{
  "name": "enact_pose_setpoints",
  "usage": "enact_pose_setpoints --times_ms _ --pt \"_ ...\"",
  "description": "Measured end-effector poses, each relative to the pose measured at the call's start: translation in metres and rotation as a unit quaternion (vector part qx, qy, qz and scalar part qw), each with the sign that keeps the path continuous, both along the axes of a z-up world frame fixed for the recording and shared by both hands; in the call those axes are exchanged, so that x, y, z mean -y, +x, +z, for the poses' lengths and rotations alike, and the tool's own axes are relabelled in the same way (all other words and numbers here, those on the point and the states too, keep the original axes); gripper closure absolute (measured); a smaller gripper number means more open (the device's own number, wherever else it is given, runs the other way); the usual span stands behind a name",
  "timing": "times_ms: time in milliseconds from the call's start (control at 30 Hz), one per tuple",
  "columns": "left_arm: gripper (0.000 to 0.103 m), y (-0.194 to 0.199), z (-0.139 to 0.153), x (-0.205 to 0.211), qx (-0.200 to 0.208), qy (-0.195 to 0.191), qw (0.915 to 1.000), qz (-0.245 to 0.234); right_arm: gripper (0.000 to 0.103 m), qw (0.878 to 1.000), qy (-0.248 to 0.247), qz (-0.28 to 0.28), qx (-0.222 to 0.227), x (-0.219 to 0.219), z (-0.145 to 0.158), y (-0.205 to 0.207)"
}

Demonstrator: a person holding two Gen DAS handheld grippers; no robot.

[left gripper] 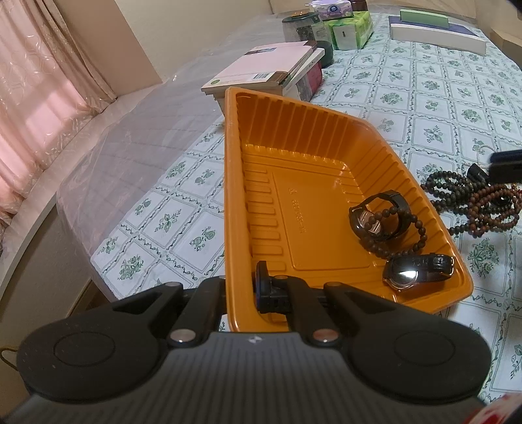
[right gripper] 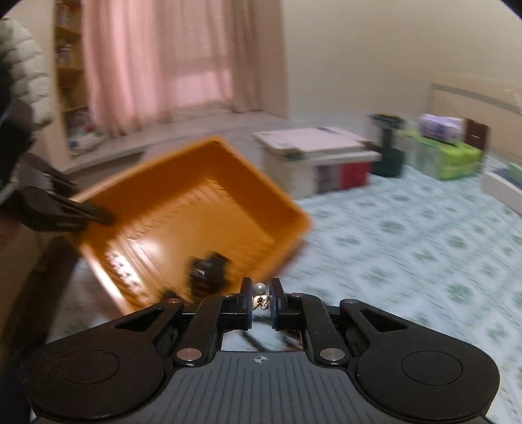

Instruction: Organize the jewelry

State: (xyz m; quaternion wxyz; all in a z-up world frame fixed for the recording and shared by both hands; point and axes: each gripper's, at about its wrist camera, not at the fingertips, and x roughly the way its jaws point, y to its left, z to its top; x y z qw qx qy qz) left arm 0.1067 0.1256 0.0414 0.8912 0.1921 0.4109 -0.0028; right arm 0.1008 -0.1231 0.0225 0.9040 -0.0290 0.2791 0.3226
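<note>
An orange plastic tray (left gripper: 293, 137) is tilted up from the green-patterned tablecloth. My left gripper (left gripper: 241, 287) is shut on the tray's near rim. Inside lie two black watches (left gripper: 417, 269) and a dark bead bracelet (left gripper: 407, 234). More bead strands (left gripper: 473, 202) lie on the cloth to the tray's right. My right gripper (right gripper: 261, 293) is nearly shut on a pearl piece with a small clasp (right gripper: 260, 288), just in front of the blurred tray (right gripper: 195, 195). The right gripper's tip also shows in the left wrist view (left gripper: 505, 163).
A stack of books (left gripper: 270, 68) stands behind the tray. Tissue packs (left gripper: 352, 26) and a dark jar (left gripper: 300, 26) are further back. A flat box (left gripper: 437, 29) lies at the far right. The table's left edge drops toward a pink curtain (left gripper: 39, 98).
</note>
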Motion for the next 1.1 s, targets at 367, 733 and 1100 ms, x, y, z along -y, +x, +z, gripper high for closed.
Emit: enact_pose_setpoints --times_ms 367,733,1100 --pt "0.1 0.001 -0.001 -0.002 0.001 -0.002 1.0 -0.003 0.093 0.998 -0.004 0.06 -0.017 -0.06 -0.014 0.017" --pt "0.1 0.001 0.0 -0.002 0.001 -0.003 1.0 -0.002 0.067 0.997 0.027 0.069 -0.011 -0.053 -0.01 0.018" --pt "0.101 0.001 -0.001 -0.002 0.002 -0.003 1.0 -0.002 0.06 0.991 0.011 -0.125 -0.046 0.074 -0.031 0.007"
